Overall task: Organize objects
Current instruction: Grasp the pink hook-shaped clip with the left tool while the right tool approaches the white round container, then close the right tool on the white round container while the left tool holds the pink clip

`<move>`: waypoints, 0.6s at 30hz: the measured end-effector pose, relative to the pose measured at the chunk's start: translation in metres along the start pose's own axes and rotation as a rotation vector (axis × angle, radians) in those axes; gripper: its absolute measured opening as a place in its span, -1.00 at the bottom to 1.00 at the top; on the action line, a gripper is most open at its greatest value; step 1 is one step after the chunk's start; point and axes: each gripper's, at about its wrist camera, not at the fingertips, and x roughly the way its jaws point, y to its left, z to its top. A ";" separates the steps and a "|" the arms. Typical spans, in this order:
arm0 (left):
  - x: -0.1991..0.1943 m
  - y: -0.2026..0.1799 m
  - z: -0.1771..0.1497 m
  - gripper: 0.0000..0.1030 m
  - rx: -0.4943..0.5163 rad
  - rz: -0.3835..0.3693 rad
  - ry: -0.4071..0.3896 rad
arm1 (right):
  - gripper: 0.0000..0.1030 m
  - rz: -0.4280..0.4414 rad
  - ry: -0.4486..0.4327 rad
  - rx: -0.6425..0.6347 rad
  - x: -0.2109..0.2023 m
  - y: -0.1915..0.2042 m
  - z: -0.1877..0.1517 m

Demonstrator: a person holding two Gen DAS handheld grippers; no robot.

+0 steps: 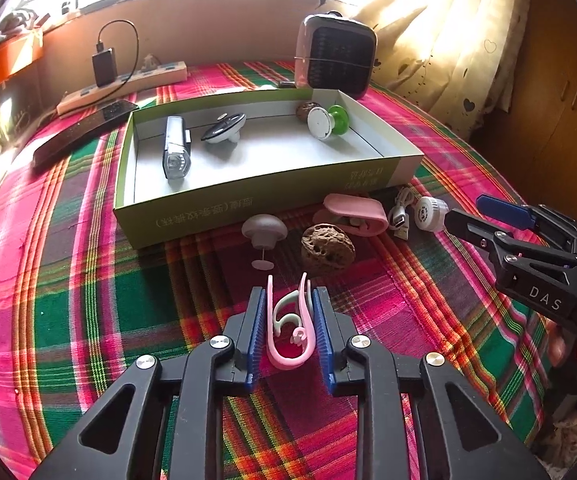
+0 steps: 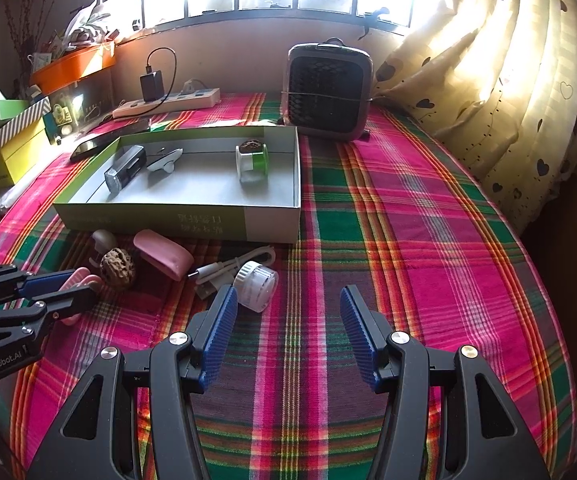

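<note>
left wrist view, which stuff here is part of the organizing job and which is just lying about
Part of the job:
- pink ear hooks, held in the left tongs
- green box
- walnut
- pink pouch
- white cable
- white round cap
- mushroom-shaped piece

Just lying about:
- small fan
- power strip
- curtain

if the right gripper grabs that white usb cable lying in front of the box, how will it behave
The white cable lies in a loose bundle, so it will probably flop and dangle. It looks thin and light. It touches the round white cap, which may get nudged and roll. The right gripper is open beside both.
</note>
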 end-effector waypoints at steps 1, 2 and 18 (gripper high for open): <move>-0.001 0.001 0.000 -0.58 -0.003 0.000 -0.001 | 0.06 0.002 -0.005 0.002 0.000 0.001 0.001; -0.001 0.002 -0.001 -0.58 -0.006 0.002 -0.001 | 0.06 0.006 -0.007 0.001 -0.001 0.002 0.001; -0.004 0.022 -0.003 -0.58 -0.053 0.020 -0.015 | 0.06 0.041 0.056 0.062 0.021 0.003 0.006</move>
